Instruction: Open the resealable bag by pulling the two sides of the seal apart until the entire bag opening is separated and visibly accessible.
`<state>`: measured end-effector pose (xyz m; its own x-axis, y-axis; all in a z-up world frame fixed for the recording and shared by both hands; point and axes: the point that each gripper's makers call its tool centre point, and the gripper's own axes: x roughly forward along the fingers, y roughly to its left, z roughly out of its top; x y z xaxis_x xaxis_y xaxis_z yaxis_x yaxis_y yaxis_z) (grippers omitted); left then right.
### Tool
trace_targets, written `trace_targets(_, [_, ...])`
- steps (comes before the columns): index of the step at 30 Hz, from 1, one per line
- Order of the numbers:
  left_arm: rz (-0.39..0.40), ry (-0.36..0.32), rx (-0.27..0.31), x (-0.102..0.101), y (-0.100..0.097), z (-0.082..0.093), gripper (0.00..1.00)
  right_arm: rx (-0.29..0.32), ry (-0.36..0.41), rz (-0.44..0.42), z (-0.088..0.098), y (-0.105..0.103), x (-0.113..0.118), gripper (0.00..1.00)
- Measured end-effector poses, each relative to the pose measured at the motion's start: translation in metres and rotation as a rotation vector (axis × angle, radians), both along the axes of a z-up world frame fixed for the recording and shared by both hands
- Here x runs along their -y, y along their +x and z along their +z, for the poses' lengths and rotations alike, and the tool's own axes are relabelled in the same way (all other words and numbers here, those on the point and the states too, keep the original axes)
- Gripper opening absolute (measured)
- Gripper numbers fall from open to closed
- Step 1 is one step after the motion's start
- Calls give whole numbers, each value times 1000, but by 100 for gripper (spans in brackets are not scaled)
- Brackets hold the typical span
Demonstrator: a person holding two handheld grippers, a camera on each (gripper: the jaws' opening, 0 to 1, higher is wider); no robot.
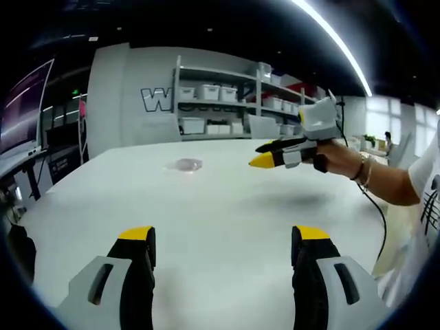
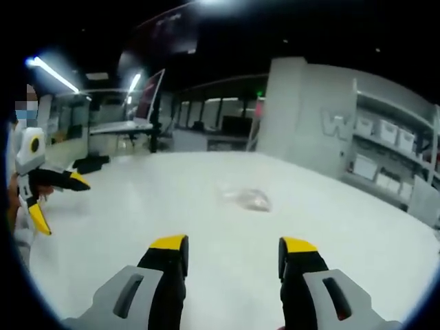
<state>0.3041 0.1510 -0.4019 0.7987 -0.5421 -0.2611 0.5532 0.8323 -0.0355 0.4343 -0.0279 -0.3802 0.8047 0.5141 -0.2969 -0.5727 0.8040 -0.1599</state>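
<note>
A small clear resealable bag [image 1: 185,164] lies flat on the white table [image 1: 227,203], far from both grippers. In the left gripper view my left gripper [image 1: 225,237] stands open low over the table, nothing between its yellow-tipped fingers. The right gripper [image 1: 262,154], held in a person's hand [image 1: 340,159], hovers above the table to the right of the bag. In the right gripper view the bag [image 2: 247,199] sits ahead of my right gripper [image 2: 234,246], which is open and holds nothing. The left gripper [image 2: 62,205] is at the far left, jaws apart.
Shelves with white bins [image 1: 220,93] stand behind the table against a grey wall. A cable [image 1: 378,220] hangs from the hand at the right. Desks and a tilted screen [image 2: 148,96] stand beyond the table's far side. The table top [image 2: 206,172] spreads wide around the bag.
</note>
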Motion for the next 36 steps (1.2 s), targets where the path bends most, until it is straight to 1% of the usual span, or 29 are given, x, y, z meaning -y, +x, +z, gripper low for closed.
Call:
trace_targets(10, [1,4,-8,1,2,-2,80,-5,-20,4,-3,11,0,50])
trace_targets(16, [7,5,-2,0,3,1,80,-2,-25,6,-2,16,-2,50])
trace_targets(22, [9,11,-9,-1,3,-2,80,-3,-50,11,-4,23,-5,49])
trace_targets(27, [5,12,-6,0,3,0,80,-7,-72,6,-5,33,-3,47])
trace_targets(31, [5,12,-3,-1,3,0,80,-15,-85,23,-9,34,-8,47])
trace_targets(36, [7,9,-2,-2,4,0,80,-3,-98,36,-5,41,-12,46])
